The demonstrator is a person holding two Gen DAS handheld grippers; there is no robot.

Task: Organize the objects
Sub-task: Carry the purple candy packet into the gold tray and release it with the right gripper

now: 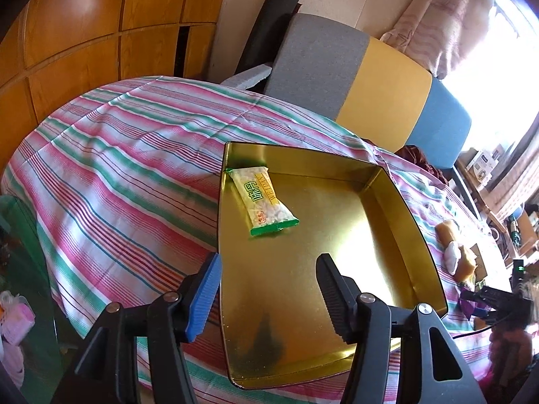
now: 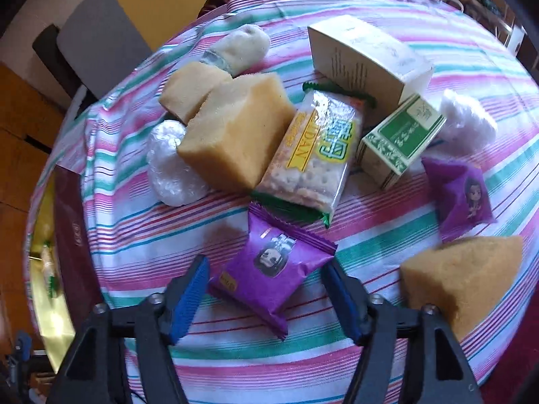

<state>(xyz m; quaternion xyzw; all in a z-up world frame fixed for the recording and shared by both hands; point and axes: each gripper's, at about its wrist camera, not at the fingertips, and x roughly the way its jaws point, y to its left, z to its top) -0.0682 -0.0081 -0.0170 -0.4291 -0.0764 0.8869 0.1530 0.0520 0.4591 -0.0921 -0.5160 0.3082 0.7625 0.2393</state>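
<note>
left tool [image 1: 269,289] stands part open and empty over the gold tray [image 1: 397,208], where one cracker packet [image 1: 261,198] already lies. right tool [image 2: 266,289] straddles a purple packet [image 2: 273,269] on the tabletop [image 2: 387,242], pads apart, likely next for collection. only the right view shows the waiting pile.

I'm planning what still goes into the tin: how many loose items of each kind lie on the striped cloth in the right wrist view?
Yellow sponge blocks: 3
Purple snack packets: 2
Cracker packs: 1
Cartons: 2
White wrapped bundles: 3
Total: 11
</note>
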